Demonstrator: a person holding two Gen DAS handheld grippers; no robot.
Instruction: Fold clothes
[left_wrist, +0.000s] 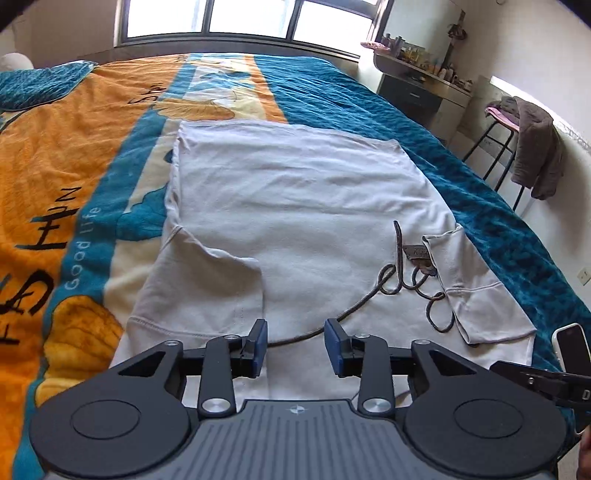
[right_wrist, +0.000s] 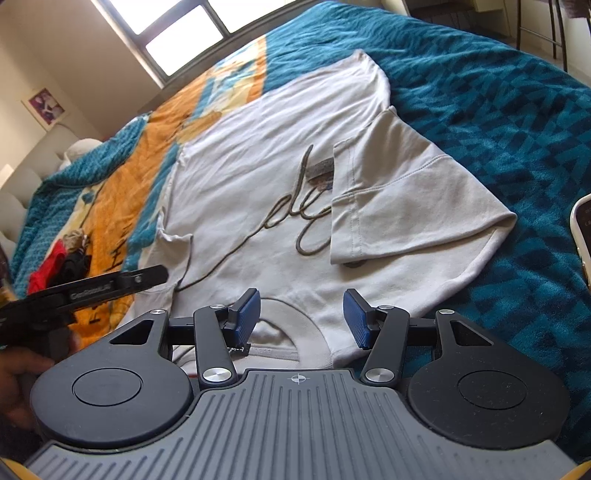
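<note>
A white T-shirt (left_wrist: 295, 199) lies flat on the bed, front up, with grey script lettering (left_wrist: 399, 280) across its chest. Both sleeves are folded inward: one (left_wrist: 207, 291) on the left, the other (left_wrist: 476, 291) on the right. My left gripper (left_wrist: 295, 341) hovers over the shirt's near edge, open, with nothing between its blue pads. The right wrist view shows the same shirt (right_wrist: 258, 177) and the folded right sleeve (right_wrist: 406, 199). My right gripper (right_wrist: 301, 319) is open above the collar (right_wrist: 295, 332), holding nothing.
A teal and orange blanket (left_wrist: 74, 155) covers the bed. A stool with a grey garment (left_wrist: 535, 155) and a desk with bottles (left_wrist: 417, 74) stand to the right of the bed. Red and black clothes (right_wrist: 59, 269) lie piled on the blanket to the left. A phone (left_wrist: 570, 347) shows at the right edge.
</note>
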